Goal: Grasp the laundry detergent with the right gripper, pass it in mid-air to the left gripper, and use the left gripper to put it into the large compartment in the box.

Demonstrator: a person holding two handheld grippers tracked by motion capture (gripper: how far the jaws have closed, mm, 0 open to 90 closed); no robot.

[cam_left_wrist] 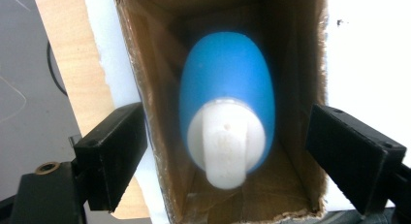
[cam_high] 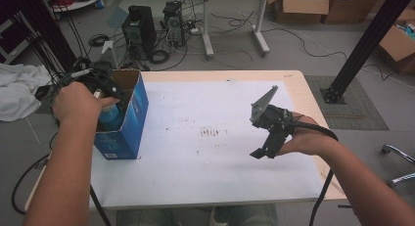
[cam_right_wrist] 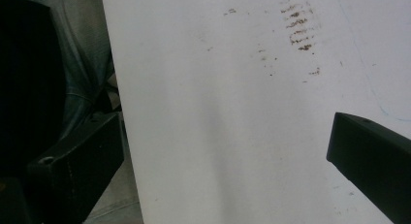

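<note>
I have the left tool [cam_left_wrist: 225, 151] poised over the open top of the blue carton [cam_high: 128, 119], which stands at the near-left part of the bench [cam_high: 220, 177]. The blue bottle [cam_left_wrist: 228, 93] with its white cap [cam_left_wrist: 225, 144] stands upright inside the carton, and in the left gripper view my jaws are spread wide on either side of it, the pads well clear of cap and body, so nothing is pinched. To finish this step well I judge I should draw the tool straight up, keeping both jaws away from the cardboard walls: the left jaw sits close to one wall and could catch the rim and tip the carton. I would keep the wrist level so the bottle stays centred below me and watch that it does not lean. My right tool [cam_high: 266, 148] hangs over the right part of the white bench surface, jaws spread and empty; I would hold it there, well apart from the carton.
</note>
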